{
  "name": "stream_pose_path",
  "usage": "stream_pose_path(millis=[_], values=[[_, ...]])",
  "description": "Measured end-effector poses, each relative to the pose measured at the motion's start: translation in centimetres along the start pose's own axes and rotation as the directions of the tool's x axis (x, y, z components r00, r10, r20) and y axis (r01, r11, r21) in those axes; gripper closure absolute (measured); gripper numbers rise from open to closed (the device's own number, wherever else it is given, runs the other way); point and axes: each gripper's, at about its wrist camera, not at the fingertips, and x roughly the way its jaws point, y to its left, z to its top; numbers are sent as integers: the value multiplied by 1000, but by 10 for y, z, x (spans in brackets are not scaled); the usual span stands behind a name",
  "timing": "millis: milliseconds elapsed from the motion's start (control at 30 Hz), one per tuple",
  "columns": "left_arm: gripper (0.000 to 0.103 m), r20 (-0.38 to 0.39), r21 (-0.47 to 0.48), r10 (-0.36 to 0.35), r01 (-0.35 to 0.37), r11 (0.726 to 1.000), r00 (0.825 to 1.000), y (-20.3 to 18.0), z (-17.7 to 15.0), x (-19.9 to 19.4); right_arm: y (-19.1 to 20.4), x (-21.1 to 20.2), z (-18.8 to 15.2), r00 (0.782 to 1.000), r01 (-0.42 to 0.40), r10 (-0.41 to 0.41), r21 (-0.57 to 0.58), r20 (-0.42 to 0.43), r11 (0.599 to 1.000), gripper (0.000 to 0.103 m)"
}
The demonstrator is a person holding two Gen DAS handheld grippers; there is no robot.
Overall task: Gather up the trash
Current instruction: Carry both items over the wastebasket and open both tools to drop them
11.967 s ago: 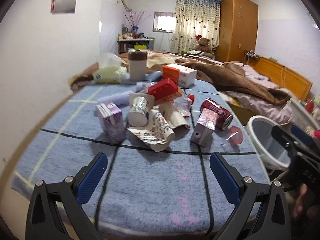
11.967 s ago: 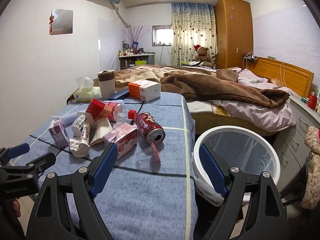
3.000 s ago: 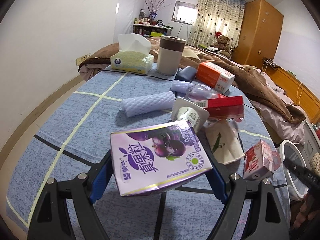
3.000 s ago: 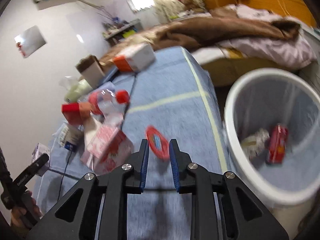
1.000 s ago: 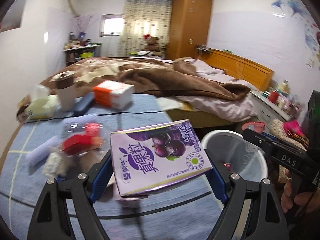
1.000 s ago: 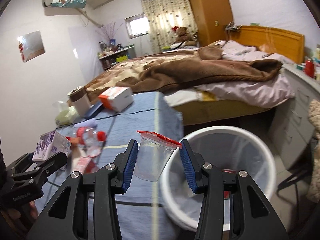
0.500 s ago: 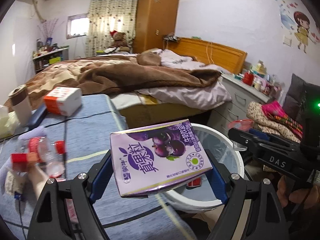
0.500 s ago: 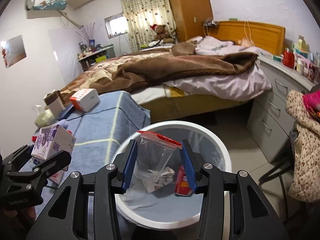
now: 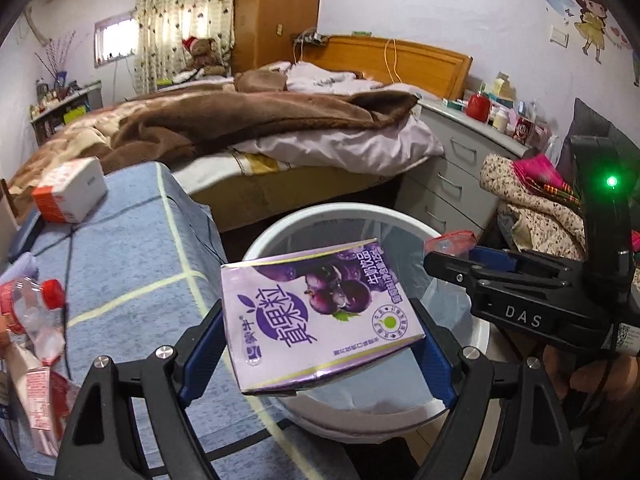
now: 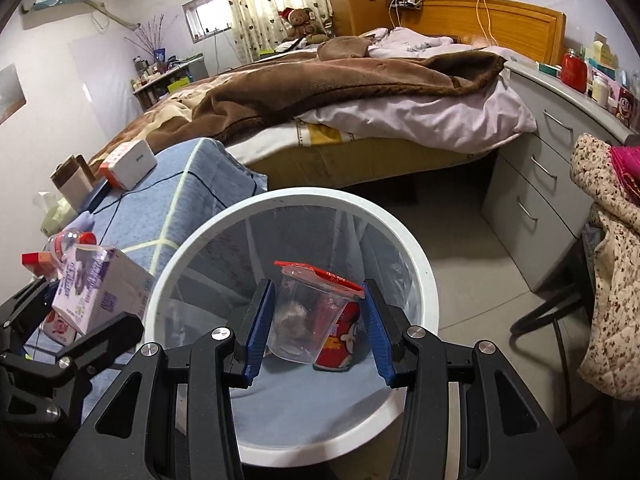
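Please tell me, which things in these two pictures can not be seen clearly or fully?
- Bin contents, right wrist view: the clear cup in the right claw covers the crumpled item; the red can shows partly.
- Same bin, left wrist view: the purple carton in the left claw hides the inside.
- Trash on the blue cloth: cut off at the left edge.

Pretty lived-in bedroom. Unmade bed [image 10: 360, 92] with a brown blanket [image 10: 320, 80] and wooden headboard [image 10: 492, 24], tall wooden wardrobe [image 9: 276, 12] in the corner. Dotted curtains [image 10: 276, 4] beside a small bright window [image 10: 206, 12]. Grey drawer unit [image 10: 552, 168] along the right wall, cartoon sticker [image 9: 592, 16] above.
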Motion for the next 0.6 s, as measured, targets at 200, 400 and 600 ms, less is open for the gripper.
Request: stream_pose_path(millis=[200,400,600], values=[[16,-15,-5,-24,24,1000,1000,2,1,10,-7,6,2,1000,7,-7,16,-9,1000,57],[13,-18,-43,-52,52,998,998,9,0,11,-10,8,4,1000,-12,12,50,-1,999,38],[13,-9,-67,-53,52,996,999,14,-1,4,-8,4,5,1000,-1,1,43,13,999,38]])
